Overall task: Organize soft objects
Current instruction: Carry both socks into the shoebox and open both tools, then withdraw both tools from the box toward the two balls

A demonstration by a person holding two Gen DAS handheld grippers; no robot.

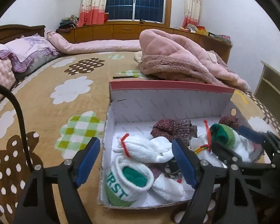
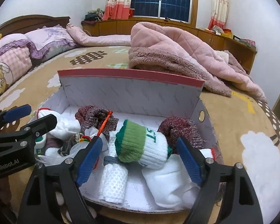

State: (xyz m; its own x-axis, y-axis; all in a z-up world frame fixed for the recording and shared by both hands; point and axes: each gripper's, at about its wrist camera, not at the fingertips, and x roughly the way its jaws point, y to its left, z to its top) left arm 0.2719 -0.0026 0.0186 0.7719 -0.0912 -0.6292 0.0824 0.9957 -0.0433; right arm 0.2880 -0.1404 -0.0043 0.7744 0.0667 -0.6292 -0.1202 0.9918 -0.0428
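Both tongs, left tongs point(image 1: 135, 160) and right tongs point(image 2: 140, 159), being held released over shoebox point(image 2: 132, 91). Green-cuffed sock roll point(image 2: 143, 145), perched at 12 o'clock of right tongs, possibly being snagged or unrolled on withdrawal.

A rolled white sock point(image 1: 127, 183) with a green band, near in the box point(image 1: 170, 102), shows green letters "RST". On another rolled sock point(image 2: 145, 145), further right, "ST" reads sideways. The left gripper's point(image 2: 18, 130) black body bears "GenRobot.AI". Faint grey lettering is printed on the box lining, too small to read.
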